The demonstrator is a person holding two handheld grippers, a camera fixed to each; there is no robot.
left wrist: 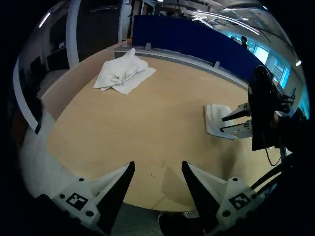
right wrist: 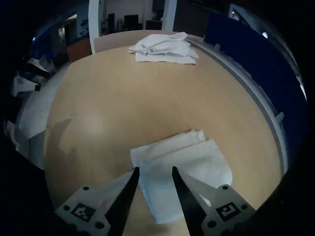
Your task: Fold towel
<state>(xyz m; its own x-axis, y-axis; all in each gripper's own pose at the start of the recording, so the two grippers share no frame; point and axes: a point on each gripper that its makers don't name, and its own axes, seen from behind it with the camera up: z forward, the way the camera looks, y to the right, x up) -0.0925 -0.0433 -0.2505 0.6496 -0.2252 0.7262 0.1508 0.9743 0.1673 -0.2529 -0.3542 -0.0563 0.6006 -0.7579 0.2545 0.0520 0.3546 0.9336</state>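
A folded white towel (right wrist: 185, 161) lies flat on the round wooden table (right wrist: 118, 102), directly under my right gripper (right wrist: 154, 171), whose fingers are open and hover just over the towel's near edge with nothing between them. In the left gripper view the same folded towel (left wrist: 214, 118) sits at the right of the table, with the right gripper (left wrist: 230, 122) over it. My left gripper (left wrist: 157, 167) is open above the table's near edge, holding nothing. A loose heap of white towels (left wrist: 124, 70) rests at the far side of the table (left wrist: 149, 118); the heap (right wrist: 165, 47) also shows in the right gripper view.
A blue partition (left wrist: 189, 37) and a grey rail run along the table's far edge. The hand holding the right gripper (left wrist: 267, 110) is at the right. Bare wood lies between the heap and the folded towel. Office floor and pillars lie beyond.
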